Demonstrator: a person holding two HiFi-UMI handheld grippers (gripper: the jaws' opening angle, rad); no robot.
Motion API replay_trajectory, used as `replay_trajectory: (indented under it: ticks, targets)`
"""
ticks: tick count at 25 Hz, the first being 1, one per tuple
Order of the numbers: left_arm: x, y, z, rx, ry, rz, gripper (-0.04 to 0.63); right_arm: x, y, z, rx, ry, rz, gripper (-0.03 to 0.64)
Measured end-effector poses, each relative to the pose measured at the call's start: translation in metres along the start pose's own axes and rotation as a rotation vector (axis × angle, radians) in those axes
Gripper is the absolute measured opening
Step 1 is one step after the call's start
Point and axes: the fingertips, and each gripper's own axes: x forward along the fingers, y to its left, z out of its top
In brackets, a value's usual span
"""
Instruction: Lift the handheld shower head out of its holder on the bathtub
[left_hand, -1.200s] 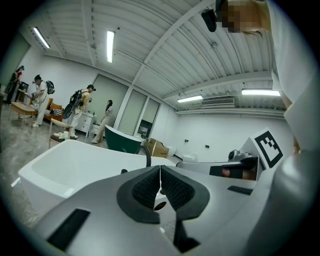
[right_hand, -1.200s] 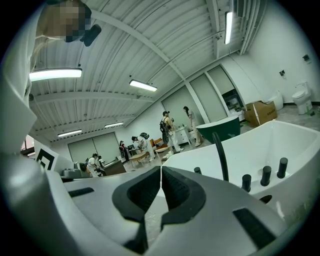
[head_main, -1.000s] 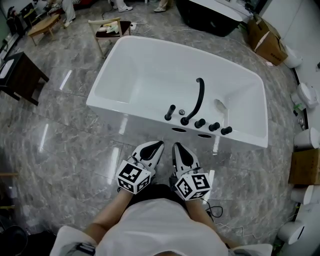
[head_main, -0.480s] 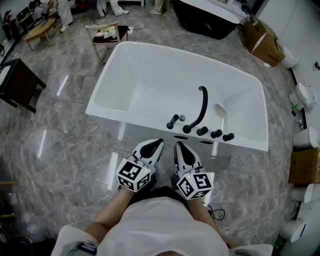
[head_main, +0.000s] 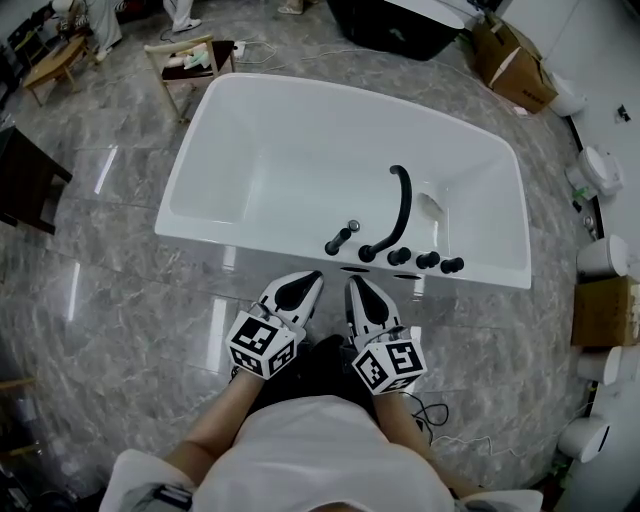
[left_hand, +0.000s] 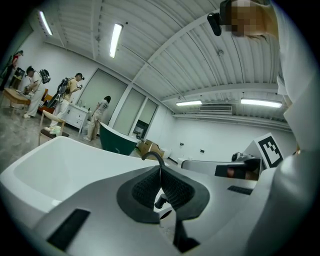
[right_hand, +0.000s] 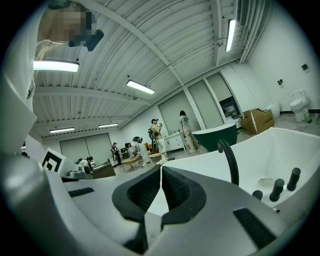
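Grey marble floor (head_main: 120, 260) rings a white tub (head_main: 250, 140), two grippers poised at its near rim.
Black shower head (head_main: 338, 241) sits in its holder on that rim, left of the curved spout (head_main: 401, 205). Left gripper (head_main: 308, 279) and right gripper (head_main: 356, 288) hover just short of it, jaws pressed together, holding nothing.

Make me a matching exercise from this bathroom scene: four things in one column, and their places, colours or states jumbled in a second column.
Things:
1. handheld shower head
2. curved spout
3. right claw
4. cardboard box

Descriptions:
A. shut and empty
B. brown, at the far right edge of the head view
C. on the bathtub rim, left of the knobs
D. black, arching over the bathtub's inside

Pairs: 1-C, 2-D, 3-A, 4-B
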Motion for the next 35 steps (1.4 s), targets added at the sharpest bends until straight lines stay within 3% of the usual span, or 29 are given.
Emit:
replay_trajectory:
  ticks: [9,21,29,35]
  targets:
    - [0.012,0.015,0.002,-0.045,-0.003,0.055,0.012,0.016,-0.014,0.003,0.01,0.056,0.048,0.018]
    - [0.042,0.036,-0.003,-0.009,0.027,0.101,0.012,0.044,-0.052,0.003,-0.014,0.081,0.064,0.02]
    - [0.056,0.05,-0.022,-0.005,0.067,0.109,0.012,0.057,-0.074,-0.016,-0.03,0.116,0.039,0.021]
    - [0.064,0.061,-0.04,-0.011,0.088,0.112,0.012,0.073,-0.079,-0.035,-0.104,0.162,0.067,0.054]
